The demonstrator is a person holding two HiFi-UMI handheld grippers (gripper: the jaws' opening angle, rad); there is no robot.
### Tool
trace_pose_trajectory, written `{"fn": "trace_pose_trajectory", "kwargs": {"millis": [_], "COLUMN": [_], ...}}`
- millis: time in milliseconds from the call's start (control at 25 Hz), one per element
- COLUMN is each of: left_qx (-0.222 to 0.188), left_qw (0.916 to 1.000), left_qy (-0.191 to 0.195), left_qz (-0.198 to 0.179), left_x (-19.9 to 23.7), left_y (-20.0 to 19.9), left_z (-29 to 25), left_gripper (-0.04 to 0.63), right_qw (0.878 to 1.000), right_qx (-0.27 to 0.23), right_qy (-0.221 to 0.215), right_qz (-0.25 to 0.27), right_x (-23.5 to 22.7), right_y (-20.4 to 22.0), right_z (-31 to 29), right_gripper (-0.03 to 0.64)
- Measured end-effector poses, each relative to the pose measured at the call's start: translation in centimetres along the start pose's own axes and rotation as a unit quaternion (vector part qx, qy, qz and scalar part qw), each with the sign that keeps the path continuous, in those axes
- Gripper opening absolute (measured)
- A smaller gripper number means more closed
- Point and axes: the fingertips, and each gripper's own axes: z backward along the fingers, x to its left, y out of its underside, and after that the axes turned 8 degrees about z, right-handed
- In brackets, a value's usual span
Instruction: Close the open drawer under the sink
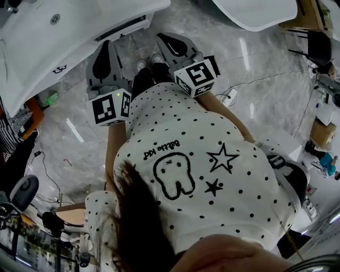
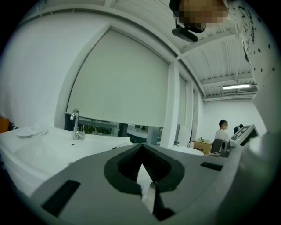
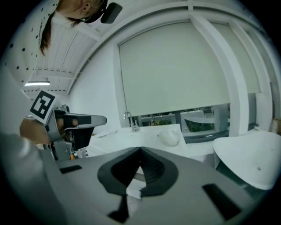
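The white sink counter (image 1: 48, 48) runs across the upper left of the head view, with a drain (image 1: 54, 19) in its basin. Below its edge sits the white drawer front (image 1: 130, 25), with a dark gap along its top. Both grippers are raised level in front of the counter, side by side, and neither touches it. My left gripper (image 1: 104, 45) is shut and holds nothing; in its own view the left gripper (image 2: 142, 147) points over the counter toward the faucet (image 2: 75, 123). My right gripper (image 1: 163, 38) is also shut and empty. In both gripper views the drawer is hidden below the jaws.
A second white basin (image 1: 255, 11) stands at the right. A green bottle (image 1: 51, 98) and cables (image 1: 45, 170) lie on the marble floor. A white lump (image 3: 169, 137) and a plate (image 2: 28, 132) rest on the counter. A person (image 2: 221, 130) sits far back.
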Motion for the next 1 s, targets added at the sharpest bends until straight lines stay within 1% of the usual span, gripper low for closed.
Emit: {"fn": "trace_pose_trajectory", "kwargs": {"millis": [400,560,720,1000], "left_qx": [0.008,0.021,0.023,0.028], "left_qw": [0.9999,0.9996,0.9993,0.9993], "left_qy": [0.008,0.019,0.03,0.025], "left_qz": [-0.001,0.001,-0.005,0.005], "left_x": [-1.2,-1.8,-1.8,-1.2], "left_y": [1.2,2.2,2.3,2.6], "left_z": [0.8,0.9,0.7,0.4], "left_gripper": [0.005,0.004,0.004,0.004], "right_qw": [1.0,0.999,0.999,0.997], "right_qx": [-0.018,-0.022,-0.022,-0.007], "right_qy": [-0.008,-0.021,-0.041,-0.065], "right_qz": [0.007,0.014,0.018,0.029], "right_x": [0.1,0.4,0.9,1.8], "right_y": [-1.0,-1.4,-1.6,-1.4], "right_z": [-0.1,-0.5,-1.2,-2.0], "right_gripper": [0.014,0.015,0.014,0.014]}}
